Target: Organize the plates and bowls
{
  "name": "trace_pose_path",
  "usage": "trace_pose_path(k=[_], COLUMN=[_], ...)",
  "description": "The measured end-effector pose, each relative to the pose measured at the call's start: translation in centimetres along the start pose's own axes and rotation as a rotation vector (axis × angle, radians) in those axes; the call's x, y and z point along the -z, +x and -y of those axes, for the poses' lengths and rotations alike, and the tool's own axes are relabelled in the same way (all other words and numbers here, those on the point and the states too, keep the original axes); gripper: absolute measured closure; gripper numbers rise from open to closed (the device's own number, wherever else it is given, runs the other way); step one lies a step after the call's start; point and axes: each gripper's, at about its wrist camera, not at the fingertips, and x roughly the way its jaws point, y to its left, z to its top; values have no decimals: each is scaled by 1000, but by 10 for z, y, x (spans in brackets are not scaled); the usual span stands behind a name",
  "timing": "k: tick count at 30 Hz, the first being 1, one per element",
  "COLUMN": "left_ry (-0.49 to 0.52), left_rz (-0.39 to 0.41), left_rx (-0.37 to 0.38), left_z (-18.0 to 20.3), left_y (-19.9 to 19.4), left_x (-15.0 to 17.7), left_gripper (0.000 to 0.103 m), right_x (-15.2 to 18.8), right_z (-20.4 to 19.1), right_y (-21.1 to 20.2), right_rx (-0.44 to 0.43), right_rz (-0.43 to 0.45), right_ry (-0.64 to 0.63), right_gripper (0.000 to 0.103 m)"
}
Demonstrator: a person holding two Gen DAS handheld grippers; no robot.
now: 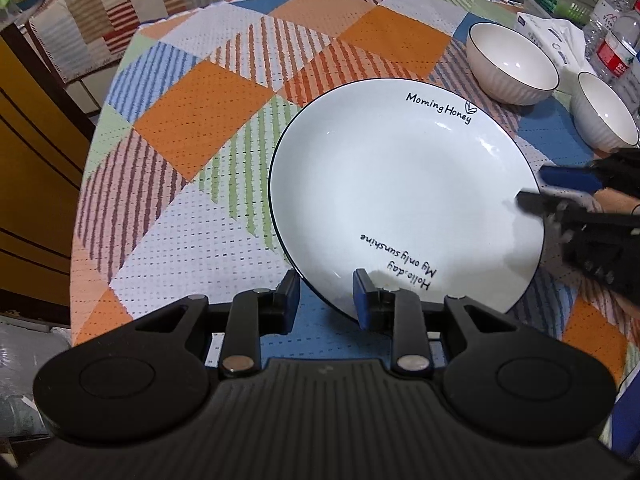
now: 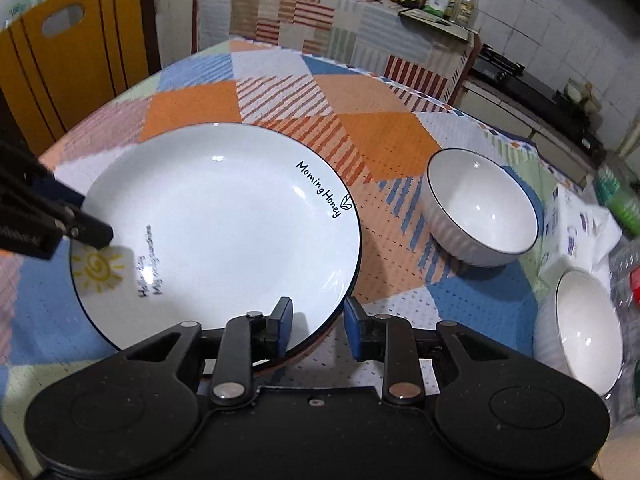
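I see a white dark-rimmed plate printed "Morning Honey" lying flat on the tablecloth. Two empty white ribbed bowls stand upright just beside it, apart.

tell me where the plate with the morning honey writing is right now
The plate lies on the patchwork tablecloth, its rim between the open fingers of both the left gripper and right gripper; two white bowls sit to its right.

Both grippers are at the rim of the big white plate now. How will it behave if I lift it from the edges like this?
The plate looks like glazed ceramic, so probably rigid and fairly heavy. Its glossy highlights suggest a slick rim that may slide in the left gripper and right gripper. Being wide and shallow, it will likely tilt if one side lifts first, and would probably chip if dropped.
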Motion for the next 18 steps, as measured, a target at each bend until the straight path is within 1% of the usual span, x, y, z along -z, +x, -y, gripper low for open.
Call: trace_pose_path(k=[1,2,4,6,8,9,10,12,13,14,16,18], left_ry=[0,8,34,45,50,50,47,37,31,25,16,15], left_rz=[3,9,15,7,13,16,17,12,9,10,16,25], left_rx=[-5,-16,-42,-52,-46,-39,-30,-5,11,21,31,44], left_z=[1,3,8,12,17,19,21,26,30,34,44,56], left_y=[-2,-6,-15,-23,-35,-41,-47,-56,-61,-65,-73,-80], left_x=[1,1,2,3,4,4,5,7,8,9,10,12], left_gripper=[76,76,76,76,76,76,76,76,76,76,75,75], right_x=[1,3,6,9,12,14,19,27,30,36,46,57], right_z=[2,4,6,11,15,16,17,19,20,22,28,36], right_y=[-4,-12,-24,-37,-52,-59,-68,-83,-89,-97,-108,-118], right_rx=[5,31,54,54,29,24,23,9,2,1,1,3], right_rz=[15,40,73,97,114,122,135,158,164,172,201,230], right_ry=[23,46,56,77,80,75,67,43,33,21,-9,-32], right_gripper=[71,71,71,71,67,62,58,55,50,47,33,29])
